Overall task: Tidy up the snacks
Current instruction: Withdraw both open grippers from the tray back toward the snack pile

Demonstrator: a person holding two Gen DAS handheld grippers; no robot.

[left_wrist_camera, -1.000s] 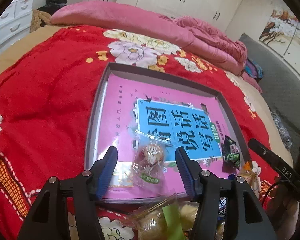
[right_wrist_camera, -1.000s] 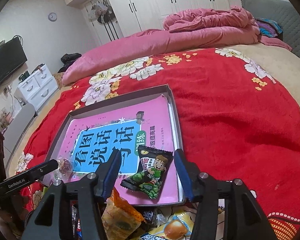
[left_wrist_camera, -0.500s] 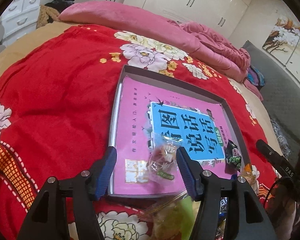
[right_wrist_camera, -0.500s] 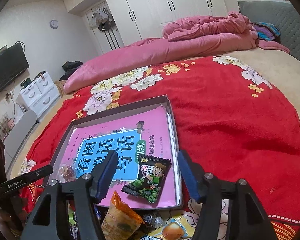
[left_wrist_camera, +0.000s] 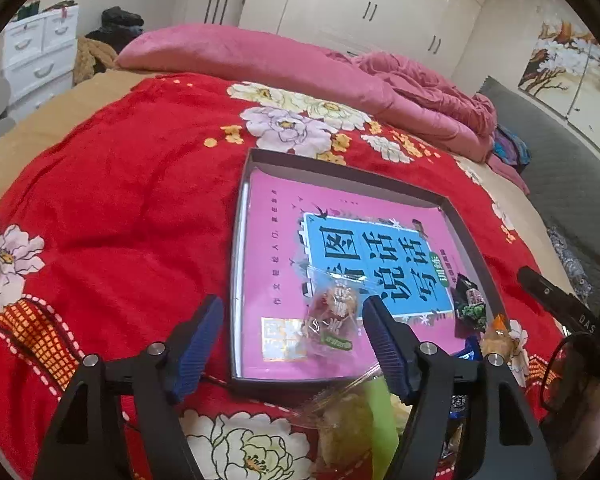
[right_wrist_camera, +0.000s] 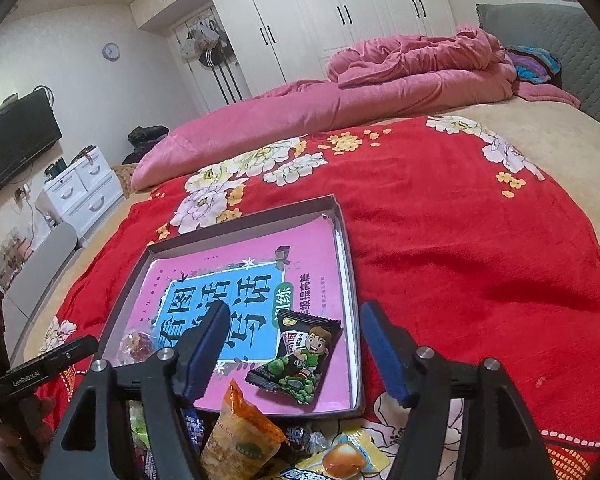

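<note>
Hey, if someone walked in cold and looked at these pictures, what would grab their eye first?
Probably the bright pink book with the blue title panel, lying in a shallow dark tray on the red floral blanket. Next, two snacks on that book: a clear-wrapped candy at its near edge and a black cartoon packet towards its other near corner. Both sets of tongs, left and right, gape open in the foreground.
</note>
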